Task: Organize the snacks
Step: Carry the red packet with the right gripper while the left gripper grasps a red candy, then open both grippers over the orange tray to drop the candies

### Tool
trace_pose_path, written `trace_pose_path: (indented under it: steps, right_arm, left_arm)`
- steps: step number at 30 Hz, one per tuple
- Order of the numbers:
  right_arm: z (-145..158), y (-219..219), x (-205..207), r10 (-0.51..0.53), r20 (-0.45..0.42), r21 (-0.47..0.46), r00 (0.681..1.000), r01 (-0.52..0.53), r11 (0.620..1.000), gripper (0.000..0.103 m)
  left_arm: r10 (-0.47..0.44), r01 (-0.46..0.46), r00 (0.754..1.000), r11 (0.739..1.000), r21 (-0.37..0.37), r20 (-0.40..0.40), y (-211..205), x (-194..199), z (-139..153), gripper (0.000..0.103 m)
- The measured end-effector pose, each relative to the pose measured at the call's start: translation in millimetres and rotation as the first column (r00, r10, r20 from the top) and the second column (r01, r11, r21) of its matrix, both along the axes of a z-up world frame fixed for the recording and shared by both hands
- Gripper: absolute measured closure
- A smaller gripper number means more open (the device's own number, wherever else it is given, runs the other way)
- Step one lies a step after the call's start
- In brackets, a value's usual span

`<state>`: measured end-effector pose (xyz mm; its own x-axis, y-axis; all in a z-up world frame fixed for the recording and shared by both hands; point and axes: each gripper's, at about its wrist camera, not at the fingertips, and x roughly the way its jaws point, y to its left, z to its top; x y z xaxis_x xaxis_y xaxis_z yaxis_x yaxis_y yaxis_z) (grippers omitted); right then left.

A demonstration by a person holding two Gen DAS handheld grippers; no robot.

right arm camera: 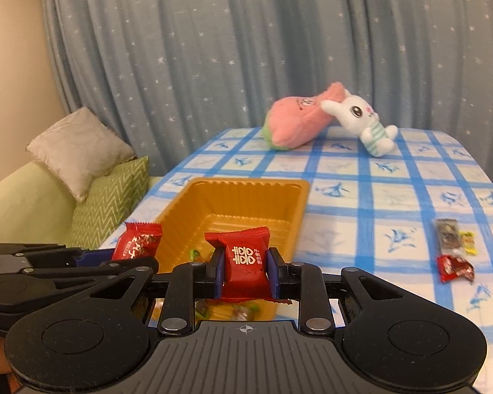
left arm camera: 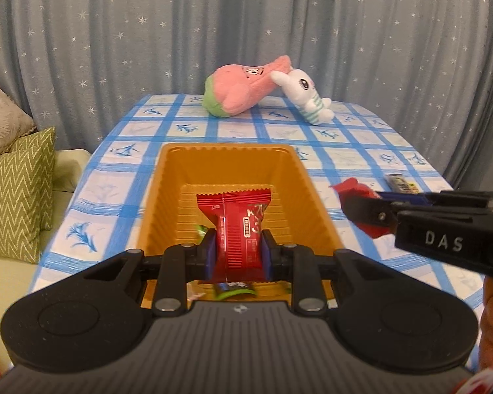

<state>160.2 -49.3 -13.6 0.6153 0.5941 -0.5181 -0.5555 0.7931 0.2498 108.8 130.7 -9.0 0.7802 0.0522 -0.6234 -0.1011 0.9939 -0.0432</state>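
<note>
An orange plastic tray [left arm camera: 167, 177] [right arm camera: 289, 203] stands on the blue checked tablecloth. My left gripper [left arm camera: 236, 251] is shut on a red snack packet [left arm camera: 240, 226] and holds it above the tray's near end. My right gripper [right arm camera: 245, 267] is shut on a red candy packet [right arm camera: 245, 259] with white characters, also over the tray's near edge. Each gripper shows in the other's view, the right one [left arm camera: 361, 210] and the left one [right arm camera: 115, 252]. Small wrapped sweets [left arm camera: 236, 289] lie in the tray under the grippers.
Loose snacks lie on the cloth at the right: a dark bar [right arm camera: 447, 233], a yellow sweet [right arm camera: 469, 242] and a red wrapper [right arm camera: 455, 267]. A pink plush [left arm camera: 243, 90] and a white rabbit plush [left arm camera: 307, 95] sit at the far edge. A sofa with cushions [left arm camera: 19, 190] stands left.
</note>
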Motion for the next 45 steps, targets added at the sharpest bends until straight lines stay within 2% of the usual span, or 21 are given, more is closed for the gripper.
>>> trace_pose_path:
  steps: [11, 27, 40, 45]
  right_arm:
    - [-6.2, 32.0, 23.6, 0.042, -0.02, -0.018, 0.999, -0.042, 0.999, 0.076]
    - [-18.2, 57.0, 43.6, 0.051, -0.061, -0.064, 0.997, -0.055, 0.996, 0.076]
    - [-25.2, 65.0, 46.8, 0.043, -0.075, -0.083, 0.996, -0.049, 0.995, 0.076]
    - [-28.2, 61.0, 52.0, 0.034, -0.114, -0.042, 0.993, -0.039, 0.998, 0.076]
  left_arm:
    - [-0.005, 0.005, 1.0, 1.0, 0.018, -0.021, 34.7, 21.5, -4.8, 0.079]
    - [-0.021, 0.021, 0.998, 1.0, 0.005, -0.06, 45.7, 45.3, -35.1, 0.078]
    - [0.012, -0.011, 0.999, 1.0, 0.006, -0.032, 60.2, 28.7, -27.6, 0.077]
    - [0.023, -0.023, 1.0, 1.0, 0.001, -0.022, 62.8, 24.8, -22.9, 0.074]
